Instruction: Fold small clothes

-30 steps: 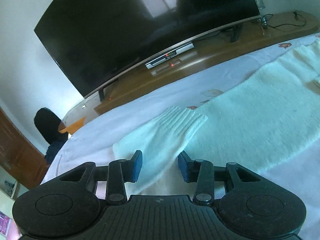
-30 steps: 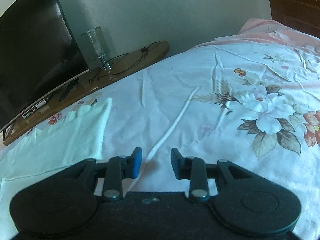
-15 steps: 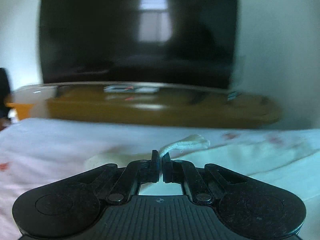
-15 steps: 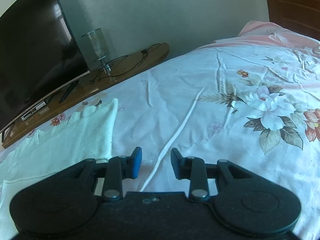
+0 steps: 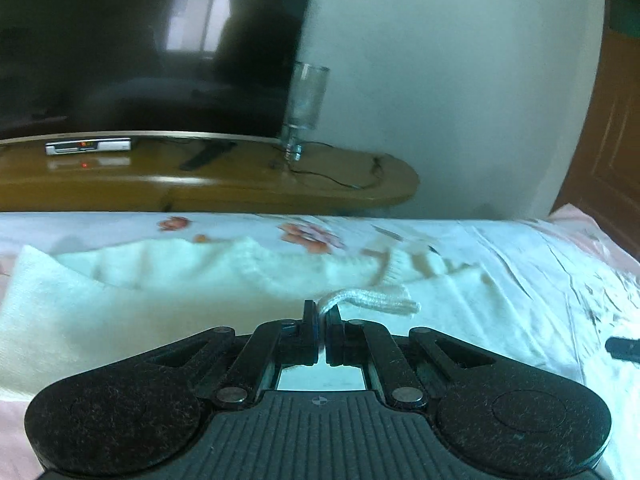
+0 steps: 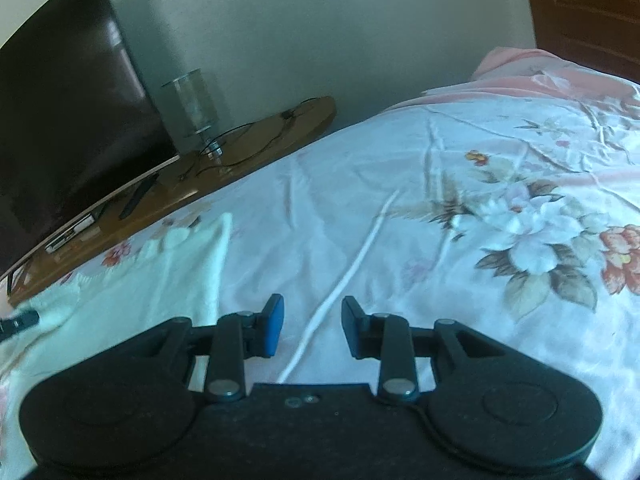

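Sweater (image 5: pixel 132 312), pale and knitted, lies spread on the floral bedsheet (image 5: pixel 520 276) along the bed's edge nearest the wooden TV stand (image 5: pixel 240 188). Its ribbed sleeve cuff (image 5: pixel 376 298) is pinched in the left gripper (image 5: pixel 322 326), whose jaws are closed tight on the fabric, the cuff sticking out to the right just above the garment's body. The right gripper (image 6: pixel 312 326) stands partly open with nothing between its pads, over bare sheet just beside the sweater's right-hand border (image 6: pixel 208 264).
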{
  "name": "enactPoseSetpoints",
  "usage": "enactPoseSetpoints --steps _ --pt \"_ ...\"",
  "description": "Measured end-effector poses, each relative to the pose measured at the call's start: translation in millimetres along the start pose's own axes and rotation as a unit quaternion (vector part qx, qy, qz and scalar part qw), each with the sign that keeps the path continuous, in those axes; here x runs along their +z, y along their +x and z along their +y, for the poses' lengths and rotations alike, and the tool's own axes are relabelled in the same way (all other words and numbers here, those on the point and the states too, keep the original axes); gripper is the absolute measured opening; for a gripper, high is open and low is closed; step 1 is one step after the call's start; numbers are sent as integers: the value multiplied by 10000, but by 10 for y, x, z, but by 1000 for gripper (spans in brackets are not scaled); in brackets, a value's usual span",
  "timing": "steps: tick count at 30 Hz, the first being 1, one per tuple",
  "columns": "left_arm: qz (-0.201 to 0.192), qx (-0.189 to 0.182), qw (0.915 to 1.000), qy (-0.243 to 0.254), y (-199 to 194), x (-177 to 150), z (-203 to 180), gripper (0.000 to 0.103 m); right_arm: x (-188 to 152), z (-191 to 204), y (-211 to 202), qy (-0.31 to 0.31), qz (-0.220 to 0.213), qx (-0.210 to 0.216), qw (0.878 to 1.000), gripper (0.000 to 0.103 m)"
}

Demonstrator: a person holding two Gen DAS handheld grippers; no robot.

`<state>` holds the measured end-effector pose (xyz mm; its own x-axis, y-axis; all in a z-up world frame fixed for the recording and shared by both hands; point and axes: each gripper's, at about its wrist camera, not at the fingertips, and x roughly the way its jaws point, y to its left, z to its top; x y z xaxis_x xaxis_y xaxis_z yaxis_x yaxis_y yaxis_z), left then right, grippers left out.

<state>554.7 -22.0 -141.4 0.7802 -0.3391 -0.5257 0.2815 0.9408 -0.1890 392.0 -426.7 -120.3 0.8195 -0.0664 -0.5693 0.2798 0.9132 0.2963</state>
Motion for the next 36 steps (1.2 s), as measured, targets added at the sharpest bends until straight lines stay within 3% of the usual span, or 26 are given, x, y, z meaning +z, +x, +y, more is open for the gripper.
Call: enactPoseSetpoints --steps 9,15,16,18,21,23,26,29,33,36 --pt "181 -19 9998 62 141 -65 -361 3 115 -404 -11 230 -68 -146 9996 32" --pt "642 6 9970 439 297 -215 -558 4 97 -479 17 210 67 -173 9996 33" --pt "648 71 9962 573 256 -212 -612 11 93 -486 13 233 86 -166 9996 33" --pt "501 -94 9975 486 77 -203 -611 68 95 -473 8 310 125 -87 9994 34" --pt "61 178 9991 377 -339 -226 -483 71 98 -306 -9 341 132 265 9990 38" --pt "-143 462 9988 27 -623 -273 -230 71 107 -103 41 345 218 714 9966 46" --pt "-210 1074 9934 -347 -921 -382 214 71 85 262 222 493 485 1491 9864 47" --pt "12 1449 9870 -689 -1022 -483 643 71 2 600 529 922 1022 2101 9679 47" --pt "199 1548 9837 -891 -1023 -565 994 71 -178 916 934 1458 1677 2492 9426 47" --pt "268 1402 9843 -1039 -957 -596 1156 71 -223 1066 1060 1626 1681 2545 9384 48"
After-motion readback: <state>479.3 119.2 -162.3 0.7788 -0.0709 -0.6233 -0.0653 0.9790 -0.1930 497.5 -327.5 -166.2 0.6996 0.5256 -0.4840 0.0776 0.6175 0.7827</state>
